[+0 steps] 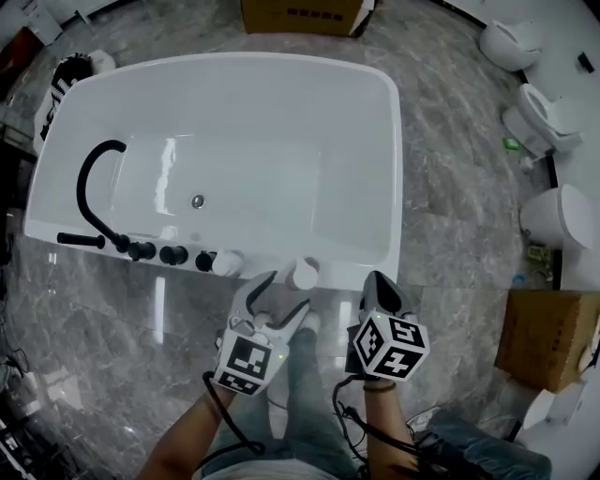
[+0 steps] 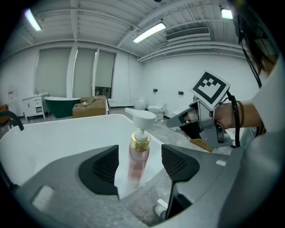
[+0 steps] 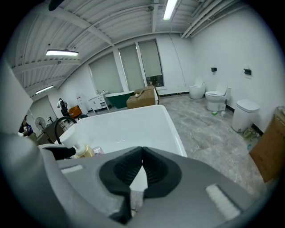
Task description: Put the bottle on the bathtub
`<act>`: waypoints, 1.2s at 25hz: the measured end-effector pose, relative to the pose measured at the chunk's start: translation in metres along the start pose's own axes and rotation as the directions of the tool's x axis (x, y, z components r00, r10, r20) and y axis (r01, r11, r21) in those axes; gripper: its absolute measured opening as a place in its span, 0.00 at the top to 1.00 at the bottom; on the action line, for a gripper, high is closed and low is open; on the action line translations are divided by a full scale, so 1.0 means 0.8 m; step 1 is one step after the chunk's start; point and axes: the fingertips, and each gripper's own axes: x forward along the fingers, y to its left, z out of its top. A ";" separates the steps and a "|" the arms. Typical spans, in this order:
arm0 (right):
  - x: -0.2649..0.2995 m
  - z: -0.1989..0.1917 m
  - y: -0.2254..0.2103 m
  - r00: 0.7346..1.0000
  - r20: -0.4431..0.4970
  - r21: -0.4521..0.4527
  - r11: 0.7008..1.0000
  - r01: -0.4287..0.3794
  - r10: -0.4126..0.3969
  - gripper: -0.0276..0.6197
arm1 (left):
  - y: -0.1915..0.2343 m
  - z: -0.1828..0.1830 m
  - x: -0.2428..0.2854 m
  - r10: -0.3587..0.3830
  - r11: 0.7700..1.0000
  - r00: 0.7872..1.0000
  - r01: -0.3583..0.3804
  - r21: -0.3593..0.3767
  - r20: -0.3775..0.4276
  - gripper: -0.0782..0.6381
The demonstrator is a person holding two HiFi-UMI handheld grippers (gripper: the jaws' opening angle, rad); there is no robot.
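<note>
A pink bottle (image 2: 136, 161) with a gold collar and a white pump head (image 1: 303, 274) stands upright on the near rim of the white bathtub (image 1: 380, 169). My left gripper (image 1: 289, 289) is open, with a jaw on each side of the bottle and a gap on both sides. In the left gripper view the bottle's base is blurred against the rim (image 2: 67, 133). My right gripper (image 1: 376, 278) hovers just right of the bottle, shut with nothing in it. The right gripper view shows its shut gripper (image 3: 142, 165) and the bottle (image 3: 83, 151) at the left.
A black faucet (image 1: 92, 192) and black knobs (image 1: 157, 252) sit on the tub's left end, and a drain (image 1: 198, 201) is in its floor. A cardboard box (image 1: 300, 14) stands beyond the tub. Toilets (image 1: 548, 117) and another box (image 1: 548, 333) line the right.
</note>
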 end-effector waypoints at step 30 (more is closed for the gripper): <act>-0.169 0.207 0.011 0.945 0.325 -0.107 0.994 0.006 0.029 0.95 | 0.215 0.186 -0.287 0.587 0.805 0.768 -0.520 -0.286 0.257 0.82</act>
